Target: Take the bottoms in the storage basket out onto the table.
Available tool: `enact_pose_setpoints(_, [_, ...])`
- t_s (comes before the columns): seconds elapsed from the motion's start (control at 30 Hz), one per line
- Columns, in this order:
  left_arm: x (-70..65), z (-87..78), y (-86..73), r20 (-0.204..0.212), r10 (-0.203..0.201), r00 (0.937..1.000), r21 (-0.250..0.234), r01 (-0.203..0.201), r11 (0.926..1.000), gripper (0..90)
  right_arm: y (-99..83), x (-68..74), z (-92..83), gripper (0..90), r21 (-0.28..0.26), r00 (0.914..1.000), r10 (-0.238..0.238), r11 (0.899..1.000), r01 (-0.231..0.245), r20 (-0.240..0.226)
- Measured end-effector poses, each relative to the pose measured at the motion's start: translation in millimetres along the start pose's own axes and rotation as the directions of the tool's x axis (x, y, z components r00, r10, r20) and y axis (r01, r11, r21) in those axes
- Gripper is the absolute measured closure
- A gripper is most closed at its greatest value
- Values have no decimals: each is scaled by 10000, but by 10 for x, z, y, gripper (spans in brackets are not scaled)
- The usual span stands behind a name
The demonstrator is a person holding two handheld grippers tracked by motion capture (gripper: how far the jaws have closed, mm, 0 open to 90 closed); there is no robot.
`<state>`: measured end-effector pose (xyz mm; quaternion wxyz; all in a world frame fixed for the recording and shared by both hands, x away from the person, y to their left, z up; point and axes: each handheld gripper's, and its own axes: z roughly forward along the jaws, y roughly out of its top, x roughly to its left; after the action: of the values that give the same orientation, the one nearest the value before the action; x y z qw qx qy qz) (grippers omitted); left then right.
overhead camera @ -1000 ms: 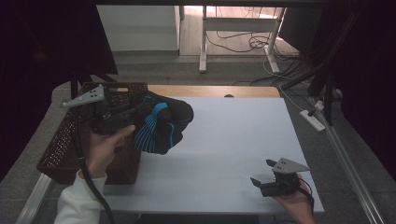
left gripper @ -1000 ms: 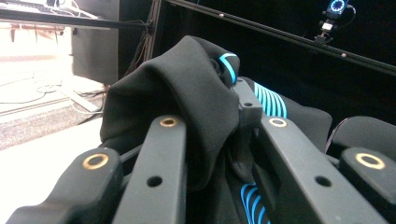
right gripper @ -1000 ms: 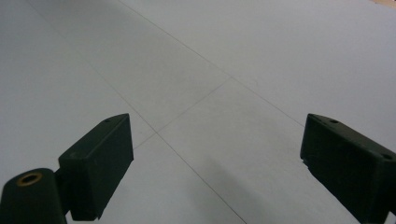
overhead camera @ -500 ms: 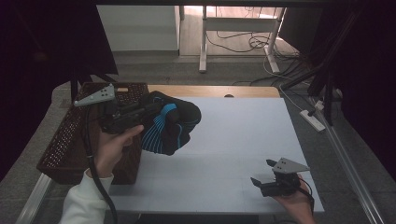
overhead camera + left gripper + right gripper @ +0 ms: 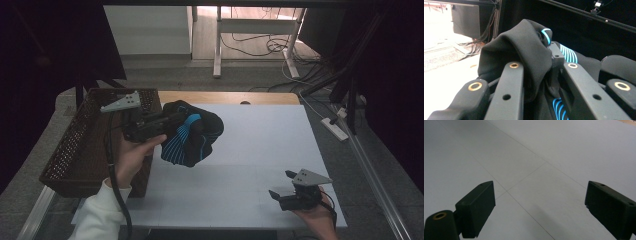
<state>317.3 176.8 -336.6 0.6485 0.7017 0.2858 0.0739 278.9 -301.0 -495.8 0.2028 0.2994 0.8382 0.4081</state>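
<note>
left gripper (image 5: 172, 122) is clamping the garment (image 5: 192, 135) above the mat (image 5: 260, 145), likely to lay it flat; right gripper (image 5: 287, 187) is idling wide open, holding nothing

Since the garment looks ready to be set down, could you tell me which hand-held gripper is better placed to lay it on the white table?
Left. The left hand-held gripper already clamps the black garment above the table; the right sits open and empty.
</note>
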Motion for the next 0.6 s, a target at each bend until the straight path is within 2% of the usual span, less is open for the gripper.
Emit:
enact_pose_setpoints(0.07, [9, 85, -16, 85, -52, 10000, 140, 51, 9999, 784, 0, 1, -2, 95, 0, 10000, -14, 10000, 14, 20])
enact_pose_setpoints(0.6, [-19, 407, -83, 279, 24, 9996, 691, -44, 9976, 784, 1, -1, -10, 95, -126, 10000, 57, 9999, -57, -1])
